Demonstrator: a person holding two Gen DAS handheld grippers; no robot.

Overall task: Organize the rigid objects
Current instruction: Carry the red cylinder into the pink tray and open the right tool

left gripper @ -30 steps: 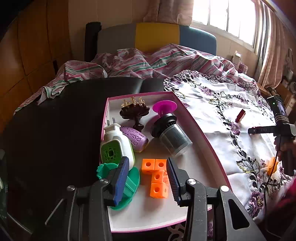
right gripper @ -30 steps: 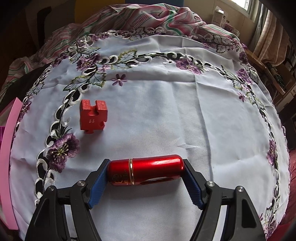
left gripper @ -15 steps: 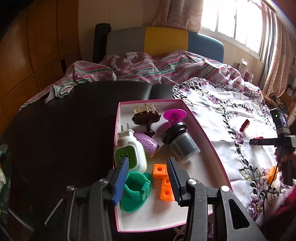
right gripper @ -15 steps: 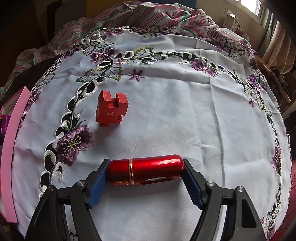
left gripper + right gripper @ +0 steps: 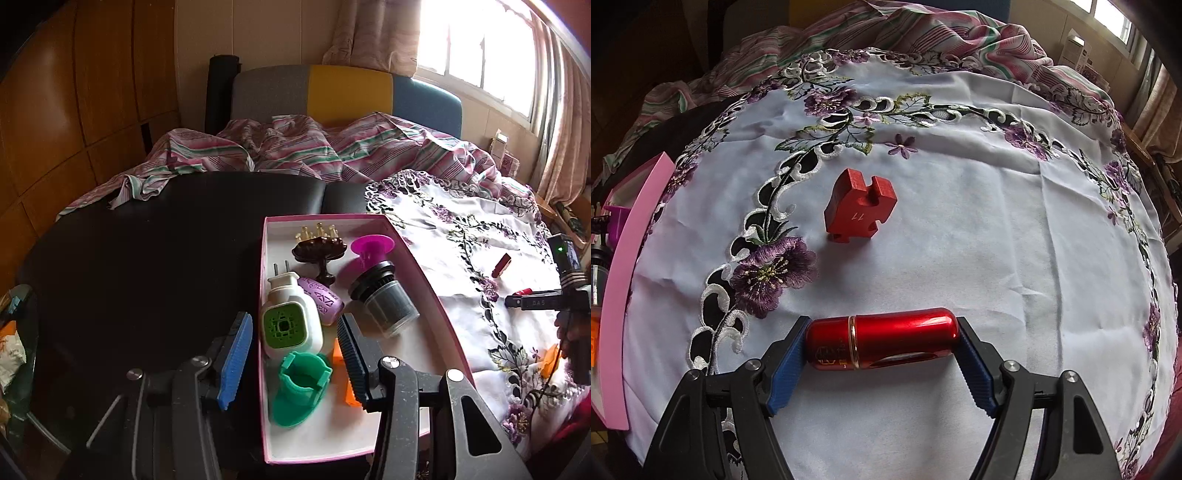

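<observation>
Embroidered white cloth [image 5: 960, 240] covers the counter, where the right tool [image 5: 882, 354] clenches a red metal cylinder [image 5: 882, 341] endwise between its 2 pads. Nearby stands a red block [image 5: 858, 206]. The left tool [image 5: 291, 354] gapes wide, empty, above the pink tray [image 5: 417, 266].

Left wrist view high over the pink box [image 5: 424, 266], right wrist view close above the embroidered cloth [image 5: 960, 240] (both shared)
</observation>
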